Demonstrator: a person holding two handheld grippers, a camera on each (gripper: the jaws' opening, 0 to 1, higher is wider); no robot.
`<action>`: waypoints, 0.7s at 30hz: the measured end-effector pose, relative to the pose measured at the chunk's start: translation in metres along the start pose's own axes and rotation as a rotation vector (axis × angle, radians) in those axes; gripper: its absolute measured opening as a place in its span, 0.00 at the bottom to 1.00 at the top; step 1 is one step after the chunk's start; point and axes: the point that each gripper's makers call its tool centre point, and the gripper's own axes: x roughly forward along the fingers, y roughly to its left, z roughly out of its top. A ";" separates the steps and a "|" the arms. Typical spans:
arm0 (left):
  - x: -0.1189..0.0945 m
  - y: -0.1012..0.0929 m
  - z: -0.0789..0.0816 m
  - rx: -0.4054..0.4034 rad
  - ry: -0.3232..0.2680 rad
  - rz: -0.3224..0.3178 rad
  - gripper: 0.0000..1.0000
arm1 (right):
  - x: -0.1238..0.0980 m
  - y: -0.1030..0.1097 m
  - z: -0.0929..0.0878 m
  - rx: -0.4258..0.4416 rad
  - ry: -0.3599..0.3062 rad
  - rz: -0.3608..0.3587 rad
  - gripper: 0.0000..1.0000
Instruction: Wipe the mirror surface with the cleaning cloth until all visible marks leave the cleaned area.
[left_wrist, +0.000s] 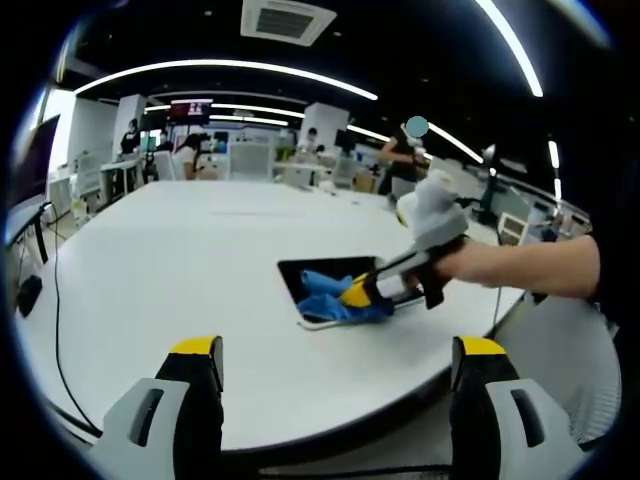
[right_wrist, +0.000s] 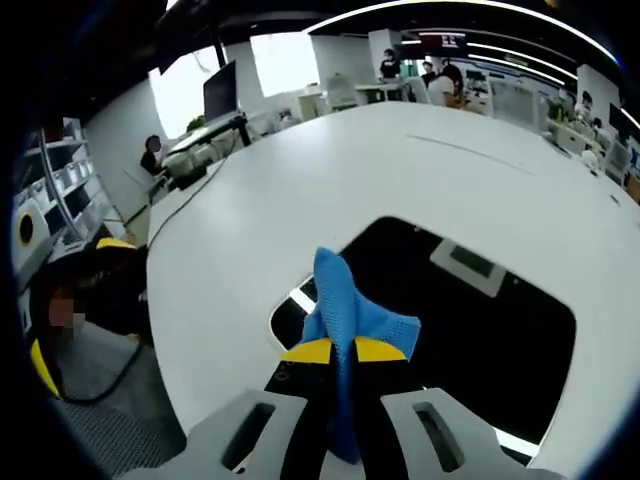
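Near the table's (left_wrist: 180, 260) front right edge, as the left gripper view has it, the mirror (left_wrist: 322, 272) lies flat, a dark rectangle reflecting the ceiling. The right gripper (right_wrist: 343, 372) has its yellow-tipped jaws pinched tight on a fold of the blue cloth (right_wrist: 345, 310), which stands up from the jaws and drapes onto the mirror's near corner (right_wrist: 470, 340); in the left gripper view that same gripper (left_wrist: 362, 290) presses the cloth (left_wrist: 325, 295) onto the glass. The left gripper (left_wrist: 340, 360) hangs back off the table's edge, jaws wide apart and holding nothing.

Risks, as I judge them: only a narrow fold is caught, so a hard stroke could drag the cloth free. The mirror sits loose and close to the table's edge, and nothing steadies it, so a push toward that edge could slide it off. If the jaw tips run ahead of the cloth they could scrape the glass. Marks on the mirror are too faint to make out here, so patches could be missed.

No brand, label or writing is legible; a distant wall screen is too small to read.
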 end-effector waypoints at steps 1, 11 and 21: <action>0.000 0.000 0.000 0.000 0.000 0.000 0.95 | 0.003 0.003 0.002 -0.005 -0.001 0.007 0.00; 0.000 0.000 0.000 -0.003 -0.004 -0.001 0.95 | 0.012 0.011 0.008 -0.026 0.003 0.019 0.01; 0.000 0.000 0.000 0.000 0.001 -0.003 0.95 | 0.018 0.022 0.013 -0.014 -0.002 0.026 0.01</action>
